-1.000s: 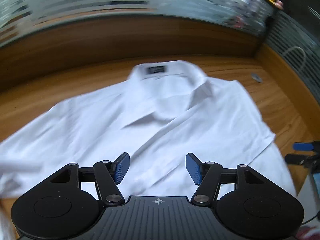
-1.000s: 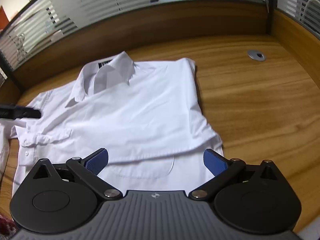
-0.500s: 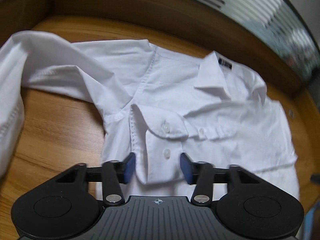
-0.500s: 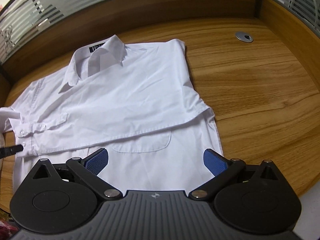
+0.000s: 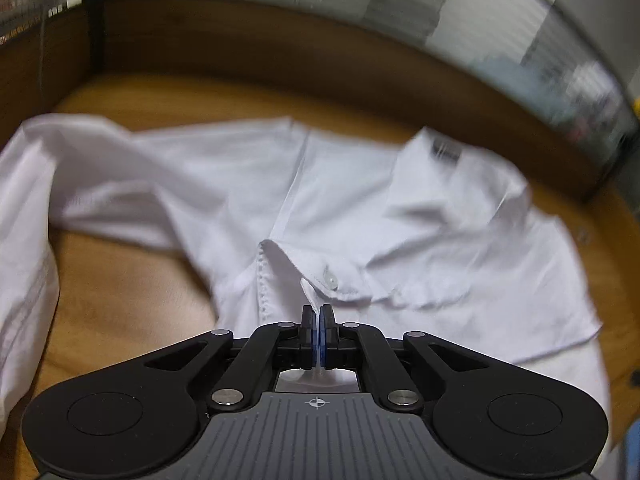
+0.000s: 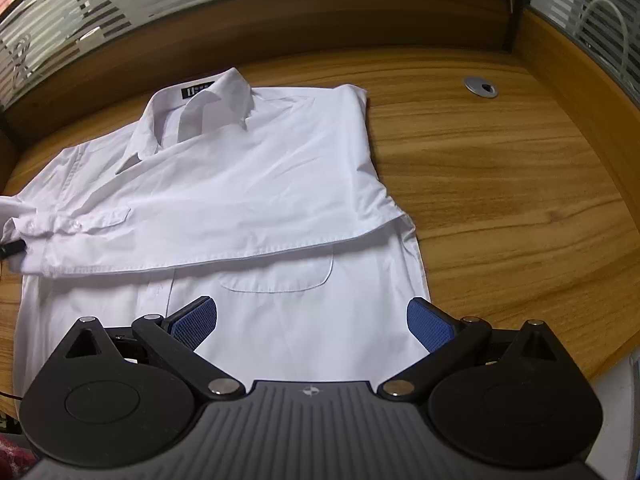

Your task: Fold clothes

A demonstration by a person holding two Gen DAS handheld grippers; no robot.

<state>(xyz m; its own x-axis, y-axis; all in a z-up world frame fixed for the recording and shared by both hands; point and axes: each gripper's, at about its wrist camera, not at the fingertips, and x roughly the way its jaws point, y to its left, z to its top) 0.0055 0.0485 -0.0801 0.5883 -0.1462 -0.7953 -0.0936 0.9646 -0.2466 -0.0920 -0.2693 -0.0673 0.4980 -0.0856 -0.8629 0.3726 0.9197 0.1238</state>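
Note:
A white dress shirt (image 6: 248, 200) lies face up on the wooden desk (image 6: 500, 184), collar with a black label (image 6: 198, 91) at the far side. Its right sleeve is folded across the chest, the cuff (image 6: 68, 224) reaching the shirt's left edge. In the left wrist view my left gripper (image 5: 318, 320) is shut on the buttoned cuff (image 5: 320, 276) of that sleeve, with cloth pinched between the blue pads. The other sleeve (image 5: 36, 216) trails off to the left. My right gripper (image 6: 312, 320) hovers open over the shirt's lower front, below the chest pocket (image 6: 276, 276), holding nothing.
A wooden partition with striped frosted glass (image 6: 280, 8) rings the desk at the back and right. A metal cable grommet (image 6: 481, 87) sits in the desk to the right of the shirt. The desk's front edge (image 6: 600, 364) runs near the right gripper.
My left gripper has swung over to the folded sleeve's cuff and shut on it; half a second ago it straddled the cuff open. The right gripper has drawn back slightly, still open.

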